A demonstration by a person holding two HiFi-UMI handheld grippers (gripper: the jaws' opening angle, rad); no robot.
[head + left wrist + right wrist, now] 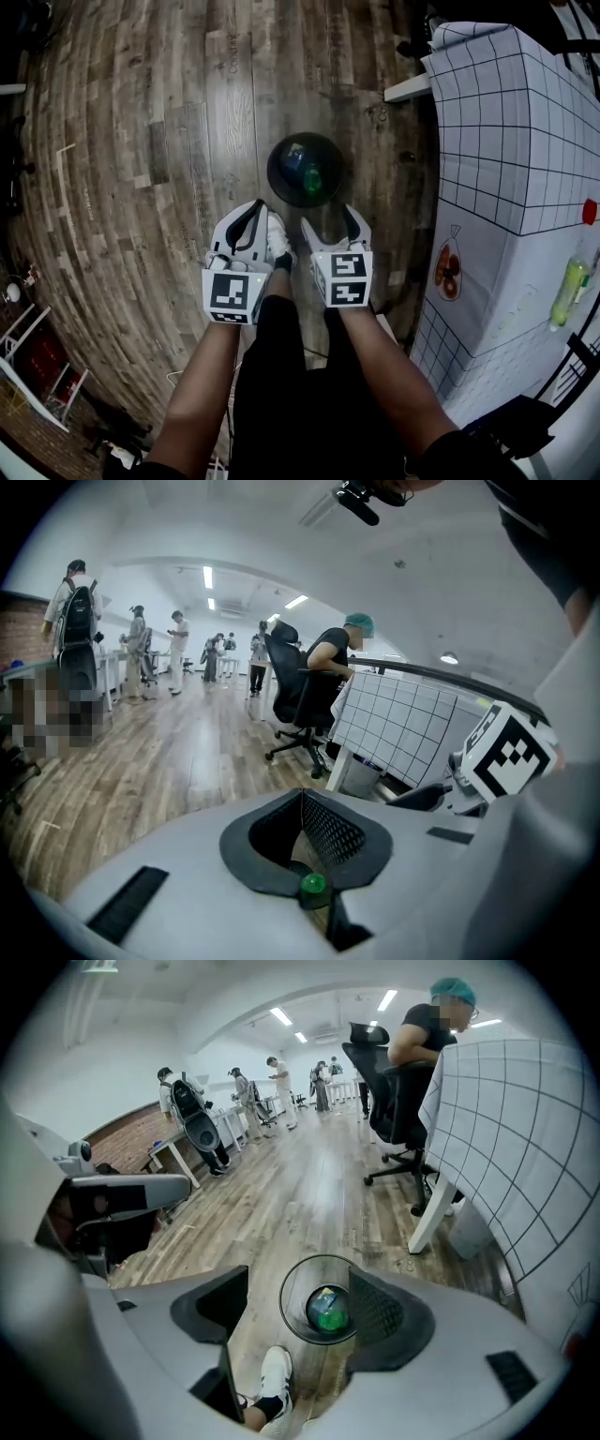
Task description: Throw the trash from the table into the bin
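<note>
Dark, weathered wood planks [141, 187] run across the floor of an open office. The left gripper [255, 206] [302, 797] hangs over them, its grey moulded shell ending in black, dimpled pads pressed together at the tips with nothing pinched. A small green round spot shows low in the gap behind those pads; what it is cannot be told. Just right of this claw a white shoe [277, 236] [274, 1377] stands on the boards. Ahead of both claws and well below them sits the round bin [277, 164] [295, 1312], dark inside, with a green piece of trash [312, 178] [330, 1318] lying in it. The right gripper [330, 220] [300, 1274] has its jaws spread wide and empty, and the bin shows between them. To the right of that claw stands the table [506, 141] [506, 1147], draped in white cloth ruled with a black grid; a green bottle [570, 291] lies near its edge. Beyond the claws, a person sits in a black office chair [298, 700] at the table's far end, and others stand further off under strip lights.
</note>
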